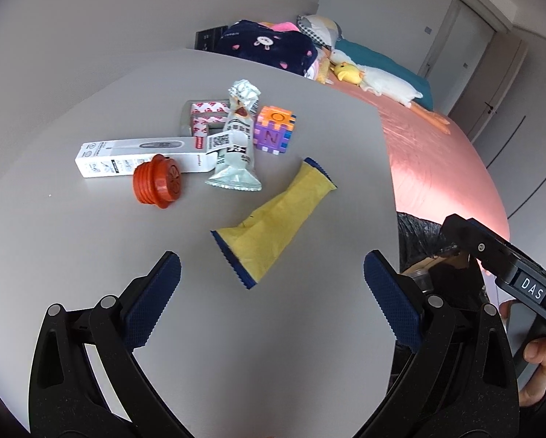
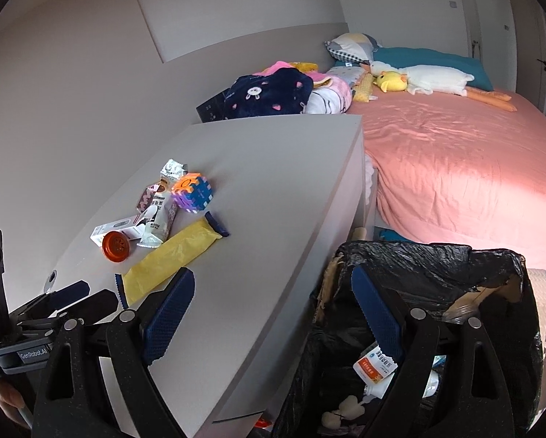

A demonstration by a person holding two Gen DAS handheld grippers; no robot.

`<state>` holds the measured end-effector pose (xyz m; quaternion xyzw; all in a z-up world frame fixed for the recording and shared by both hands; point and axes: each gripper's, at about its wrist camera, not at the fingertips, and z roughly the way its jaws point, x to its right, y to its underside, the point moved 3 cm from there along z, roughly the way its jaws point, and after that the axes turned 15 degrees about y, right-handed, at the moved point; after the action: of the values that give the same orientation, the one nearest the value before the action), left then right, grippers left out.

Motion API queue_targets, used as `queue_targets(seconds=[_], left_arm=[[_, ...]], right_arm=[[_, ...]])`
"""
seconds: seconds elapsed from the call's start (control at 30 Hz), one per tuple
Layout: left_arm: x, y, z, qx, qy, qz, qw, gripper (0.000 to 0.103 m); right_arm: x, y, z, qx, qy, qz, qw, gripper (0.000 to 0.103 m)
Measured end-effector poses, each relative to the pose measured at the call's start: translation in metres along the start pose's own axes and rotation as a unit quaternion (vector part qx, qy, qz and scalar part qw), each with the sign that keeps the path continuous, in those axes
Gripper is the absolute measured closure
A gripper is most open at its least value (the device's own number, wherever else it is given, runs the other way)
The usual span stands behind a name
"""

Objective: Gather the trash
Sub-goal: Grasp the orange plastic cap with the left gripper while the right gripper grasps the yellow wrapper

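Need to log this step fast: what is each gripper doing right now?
Left gripper: open, holding nothing, above the yellow wrapper.
Right gripper: open, holding nothing, over the table edge and trash bin.

Pale walls enclose a grey counter [image 2: 273, 168] beside a pink-sheeted bed [image 2: 455, 168] (sunlit along its edge), white doors [image 1: 470, 36] beyond.

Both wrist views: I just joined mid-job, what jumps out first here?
The yellow wrapper lies flat on the grey table, nearest the open left gripper, with a cluster beyond it: an orange cap, a white box, a silver snack wrapper and a purple puzzle cube. Right of the table, the black-lined trash bin stands beside the pink bed, under the open, empty right gripper.
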<state>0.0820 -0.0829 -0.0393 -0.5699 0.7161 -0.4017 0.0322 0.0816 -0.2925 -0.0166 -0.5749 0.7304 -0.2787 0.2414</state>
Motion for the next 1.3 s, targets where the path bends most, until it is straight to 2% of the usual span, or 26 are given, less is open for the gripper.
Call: queue_targets(seconds=[0.17,0.3,0.7,0.9,1.13,1.2,1.3], left_arm=[[-0.022,-0.006,-0.001,0.006,-0.010,-0.014,0.9998,0.006],[-0.039,-0.011,-0.003,0.027,-0.032,-0.025,0.9988,0.006],[-0.087,-0.031,0.012,0.030,-0.049,-0.062,0.9965,0.007],[-0.104,-0.033,0.020,0.032,-0.052,-0.086,0.9945,0.015],[-0.112,-0.035,0.020,0.035,-0.061,-0.085,0.9939,0.021],[-0.111,-0.036,0.021,0.034,-0.068,-0.076,0.9942,0.025],[-0.109,-0.035,0.022,0.035,-0.075,-0.064,0.9945,0.039]], right_arm=[[-0.019,-0.002,0.011,-0.011,-0.006,-0.003,1.000,0.015],[-0.035,-0.003,0.022,-0.029,-0.008,0.004,1.000,0.015],[-0.080,-0.008,0.053,-0.067,-0.034,0.003,0.997,0.015],[-0.097,-0.010,0.070,-0.088,-0.027,0.007,0.996,0.015],[-0.112,-0.009,0.081,-0.098,-0.012,0.003,0.995,0.023],[-0.115,-0.009,0.083,-0.097,-0.006,0.001,0.995,0.023],[-0.120,-0.009,0.088,-0.099,0.009,0.000,0.995,0.023]])
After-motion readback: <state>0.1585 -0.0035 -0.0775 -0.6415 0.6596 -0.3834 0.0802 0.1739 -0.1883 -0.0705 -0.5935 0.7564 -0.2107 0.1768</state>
